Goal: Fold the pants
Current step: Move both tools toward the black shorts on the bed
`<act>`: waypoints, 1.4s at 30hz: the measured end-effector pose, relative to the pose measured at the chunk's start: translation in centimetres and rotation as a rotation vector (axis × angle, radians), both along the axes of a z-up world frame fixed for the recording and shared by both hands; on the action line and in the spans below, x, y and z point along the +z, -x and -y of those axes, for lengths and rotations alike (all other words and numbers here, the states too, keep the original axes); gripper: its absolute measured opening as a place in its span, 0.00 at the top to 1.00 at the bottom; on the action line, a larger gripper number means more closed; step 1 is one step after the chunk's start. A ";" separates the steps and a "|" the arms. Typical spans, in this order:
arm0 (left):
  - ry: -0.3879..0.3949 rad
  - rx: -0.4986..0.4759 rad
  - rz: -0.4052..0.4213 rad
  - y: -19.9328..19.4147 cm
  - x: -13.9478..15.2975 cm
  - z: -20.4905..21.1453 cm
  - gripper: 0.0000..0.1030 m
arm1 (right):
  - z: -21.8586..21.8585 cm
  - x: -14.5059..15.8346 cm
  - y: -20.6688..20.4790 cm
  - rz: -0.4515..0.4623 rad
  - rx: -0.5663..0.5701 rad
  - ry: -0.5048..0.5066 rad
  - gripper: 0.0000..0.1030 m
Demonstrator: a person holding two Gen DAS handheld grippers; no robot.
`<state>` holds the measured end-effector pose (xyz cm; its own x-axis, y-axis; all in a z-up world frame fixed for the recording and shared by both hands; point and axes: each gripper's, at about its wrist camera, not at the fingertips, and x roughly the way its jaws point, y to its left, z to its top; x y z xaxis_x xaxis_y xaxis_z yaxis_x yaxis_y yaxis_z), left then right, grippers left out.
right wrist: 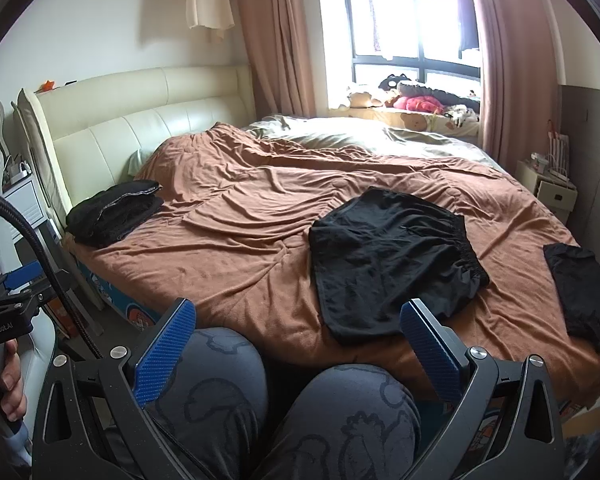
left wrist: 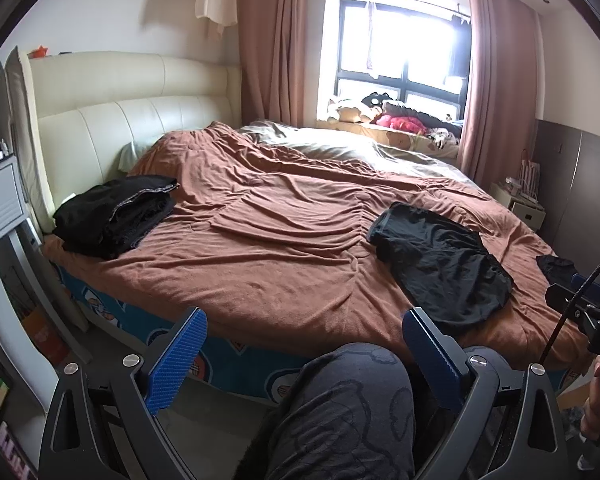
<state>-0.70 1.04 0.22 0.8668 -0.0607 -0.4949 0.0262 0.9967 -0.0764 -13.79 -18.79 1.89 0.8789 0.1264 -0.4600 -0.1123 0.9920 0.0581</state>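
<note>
black crumpled shorts lie flat on brown quilt, both tools wide open, empty

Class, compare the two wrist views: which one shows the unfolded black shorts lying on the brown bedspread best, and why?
The right wrist view: the black shorts lie near the middle of the picture, with waistband and both leg openings visible. The left wrist view shows the same shorts further right and foreshortened, their near edge partly hidden by a finger of the left hand-held gripper.
</note>
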 end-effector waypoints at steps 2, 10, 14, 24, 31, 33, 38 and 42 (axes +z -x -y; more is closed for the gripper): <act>0.000 0.000 0.004 0.1 -0.1 0.0 0.03 | 0.0 0.1 0.0 0.002 -0.003 0.002 0.00; -0.011 -0.002 0.009 0.1 0.0 0.2 0.06 | 0.1 0.0 0.1 0.002 -0.015 -0.004 0.00; 0.001 0.001 0.003 -0.1 -0.1 0.1 0.06 | -0.1 0.1 0.1 0.005 -0.013 -0.003 0.00; 0.019 0.004 -0.014 -0.2 -0.3 0.0 0.06 | 0.3 0.0 0.4 0.009 -0.014 -0.009 0.00; 0.025 0.017 -0.001 0.3 -0.4 0.0 0.06 | 0.5 0.1 0.6 0.011 -0.016 -0.006 0.00; 0.026 0.021 0.003 0.5 -0.3 0.1 0.06 | 0.6 0.1 0.7 0.013 -0.015 -0.004 0.00; 0.022 0.018 0.006 0.8 -0.2 0.5 0.06 | 1.1 0.1 1.0 0.017 -0.013 -0.007 0.00; 0.024 0.010 0.011 0.7 0.0 1.2 0.06 | 1.4 0.2 1.3 0.023 -0.016 -0.006 0.00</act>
<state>-1.45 -0.18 0.25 0.8730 -0.0637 -0.4836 0.0170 0.9948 -0.1003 -15.08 -20.15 2.06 0.8909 0.1153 -0.4393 -0.0982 0.9933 0.0614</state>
